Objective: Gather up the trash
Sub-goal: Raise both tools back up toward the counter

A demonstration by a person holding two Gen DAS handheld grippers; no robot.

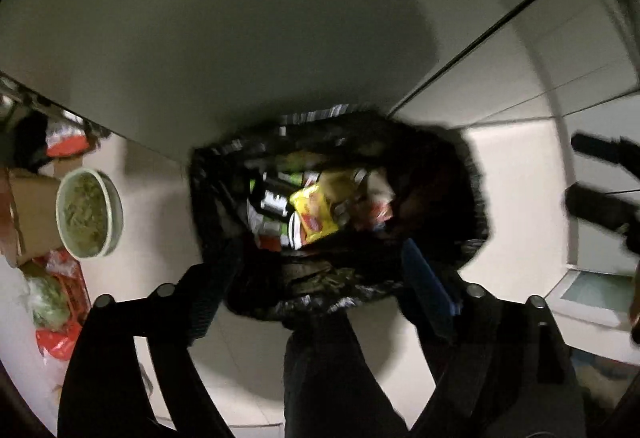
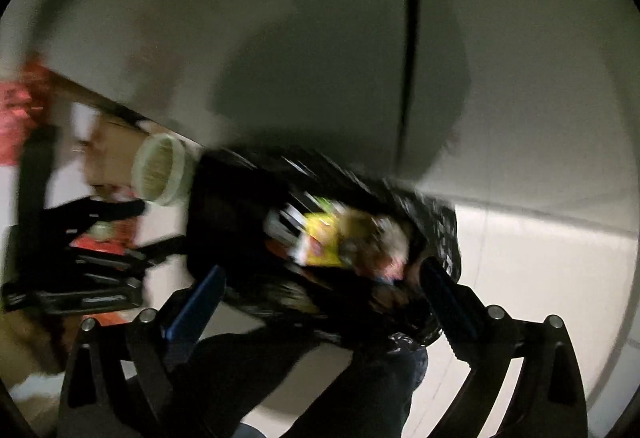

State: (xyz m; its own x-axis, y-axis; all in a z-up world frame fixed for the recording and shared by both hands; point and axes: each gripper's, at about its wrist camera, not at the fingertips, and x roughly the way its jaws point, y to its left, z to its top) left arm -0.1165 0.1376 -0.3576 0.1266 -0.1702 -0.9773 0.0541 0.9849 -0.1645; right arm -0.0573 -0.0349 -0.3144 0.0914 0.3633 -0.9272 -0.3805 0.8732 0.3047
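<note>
1. Left gripper (image 1: 320,270) is gaping wide, holding nothing.
2. Right gripper (image 2: 320,286) is likewise spreading wide, empty.
3. Black trash bag (image 1: 452,174) is sitting open beneath both, holding wrappers (image 1: 316,214).
4. Bowl (image 1: 89,213) is sitting beside it.

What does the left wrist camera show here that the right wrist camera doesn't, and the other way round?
Only the left wrist view shows the green-and-red bags on the floor at lower left, and the right gripper entering from the right edge. Only the right wrist view shows the left gripper from the side, with blurred red packaging behind it. Both share the black trash bag, open at the top, the yellow wrapper inside it, the round bowl beside it, and open jaws.
</note>
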